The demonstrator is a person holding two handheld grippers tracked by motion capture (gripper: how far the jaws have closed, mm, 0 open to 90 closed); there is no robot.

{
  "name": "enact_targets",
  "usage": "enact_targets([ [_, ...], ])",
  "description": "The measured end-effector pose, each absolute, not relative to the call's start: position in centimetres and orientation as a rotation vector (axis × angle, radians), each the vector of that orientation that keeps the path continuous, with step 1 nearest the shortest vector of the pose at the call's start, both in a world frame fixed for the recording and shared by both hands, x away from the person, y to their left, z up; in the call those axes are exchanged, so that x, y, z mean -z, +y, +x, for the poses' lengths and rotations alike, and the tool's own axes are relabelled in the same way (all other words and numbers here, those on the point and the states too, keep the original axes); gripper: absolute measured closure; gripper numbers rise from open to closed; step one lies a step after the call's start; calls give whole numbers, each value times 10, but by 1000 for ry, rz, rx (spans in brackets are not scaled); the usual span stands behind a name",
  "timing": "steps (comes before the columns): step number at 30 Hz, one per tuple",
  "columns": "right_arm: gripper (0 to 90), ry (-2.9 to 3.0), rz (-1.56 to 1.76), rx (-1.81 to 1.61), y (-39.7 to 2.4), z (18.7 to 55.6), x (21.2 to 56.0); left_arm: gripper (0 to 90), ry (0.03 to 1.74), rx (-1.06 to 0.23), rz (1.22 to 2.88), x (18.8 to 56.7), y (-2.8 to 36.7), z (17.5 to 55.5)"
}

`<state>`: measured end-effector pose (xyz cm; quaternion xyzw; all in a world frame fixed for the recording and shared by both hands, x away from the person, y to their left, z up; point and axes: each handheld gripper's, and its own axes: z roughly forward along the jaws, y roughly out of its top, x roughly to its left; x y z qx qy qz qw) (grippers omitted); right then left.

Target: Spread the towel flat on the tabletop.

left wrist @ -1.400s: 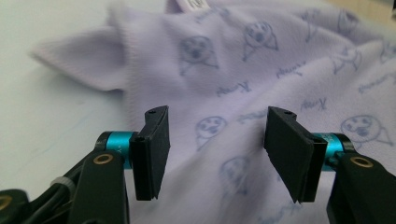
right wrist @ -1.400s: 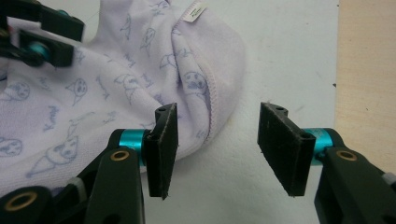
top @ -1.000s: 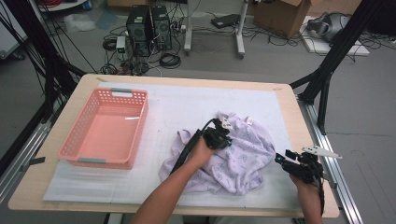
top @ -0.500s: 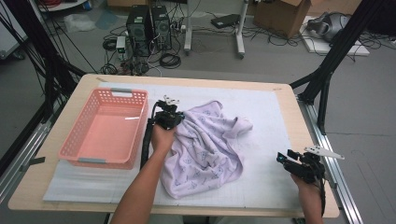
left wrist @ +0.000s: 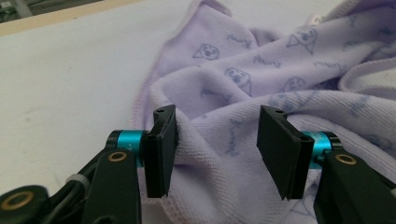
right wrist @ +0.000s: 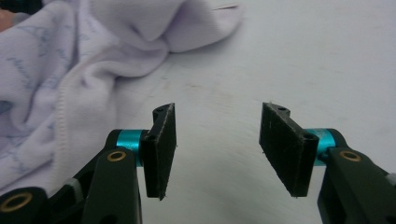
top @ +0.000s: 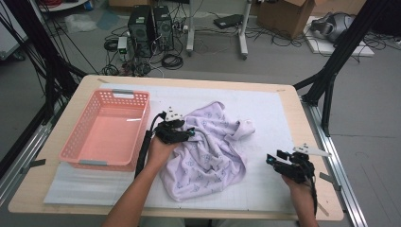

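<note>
From the high view, your left gripper sits on the left edge of the purple towel. The towel lies crumpled in the middle of the white mat, just to the right of the pink basket. Your right gripper is near the right side of the table. It is apart from the towel, with bare mat between them.

In the left gripper view, your left gripper has its jaws partway open. They have just been opening. A fold of the towel bulges up between them. The cloth touches the inside of the left jaw, but there is a gap between the cloth and the right jaw. So the jaws are not pinching the towel. The rest of the towel spreads out ahead and to the right, with little animal faces printed on it.

In the right gripper view, your right gripper has its jaws about half open with nothing between them. You see bare white mat in the gap. The towel lies ahead and off to the left. Its stitched edge comes close beside the left jaw.
</note>
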<state>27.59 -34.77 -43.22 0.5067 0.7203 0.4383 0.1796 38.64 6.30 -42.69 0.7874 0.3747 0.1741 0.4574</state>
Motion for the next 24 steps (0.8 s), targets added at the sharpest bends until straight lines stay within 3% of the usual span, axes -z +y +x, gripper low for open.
enact_targets([
  [5, 433, 2173, 1308, -1273, -309, 285, 435, 471, 904, -424, 2017, 437, 53, 388],
  [9, 434, 2271, 1213, -1292, -280, 295, 438, 548, 886, -483, 2058, 441, 48, 388],
  [11, 504, 2336, 1162, -1263, -268, 299, 442, 721, 874, -522, 2081, 440, 47, 386],
  [12, 633, 2382, 1132, -1226, -263, 301, 444, 777, 870, -540, 2084, 440, 47, 386],
  [13, 733, 2433, 1091, -1171, -261, 304, 446, 803, 876, -547, 2082, 439, 48, 386],
  [15, 829, 2438, 1112, -1160, -264, 311, 446, 818, 895, -561, 2059, 437, 50, 386],
  [24, 850, 2144, 1290, -1073, -308, 367, 430, 845, 941, -595, 1973, 432, 59, 387],
])
